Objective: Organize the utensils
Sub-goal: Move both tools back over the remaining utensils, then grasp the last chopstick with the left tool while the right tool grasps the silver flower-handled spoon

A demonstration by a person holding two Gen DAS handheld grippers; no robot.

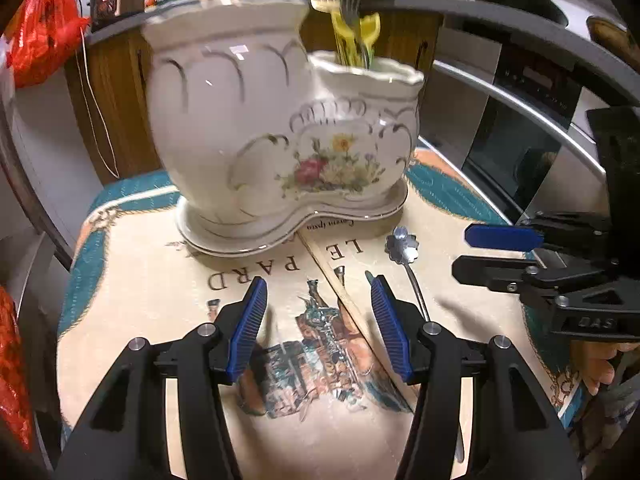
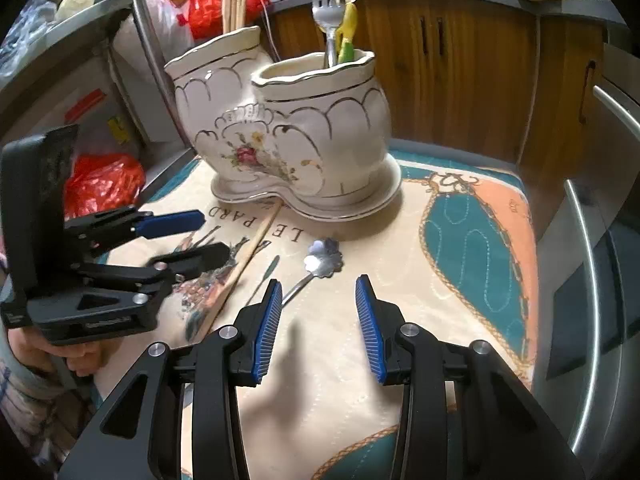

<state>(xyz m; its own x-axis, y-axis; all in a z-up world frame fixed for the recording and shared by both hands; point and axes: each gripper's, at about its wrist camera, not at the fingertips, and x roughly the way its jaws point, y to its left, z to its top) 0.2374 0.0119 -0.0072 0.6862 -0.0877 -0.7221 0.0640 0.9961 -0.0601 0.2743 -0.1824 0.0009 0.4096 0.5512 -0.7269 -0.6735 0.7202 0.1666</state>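
Forks [image 2: 329, 12] and chopsticks [image 2: 235, 6] already stand in the ceramic holder [image 2: 288, 136] at twelve o'clock, while spoon [image 2: 320, 265] and loose chopstick [image 2: 250, 254] await both half-open, empty grippers, left gripper [image 1: 318, 312] and right gripper [image 2: 318, 316].

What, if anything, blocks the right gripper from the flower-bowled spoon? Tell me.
Nothing visible does. The flower-bowled spoon lies on bare cloth just ahead of the right gripper, whose jaws stand open and empty. The wooden chopstick lies off to its left.
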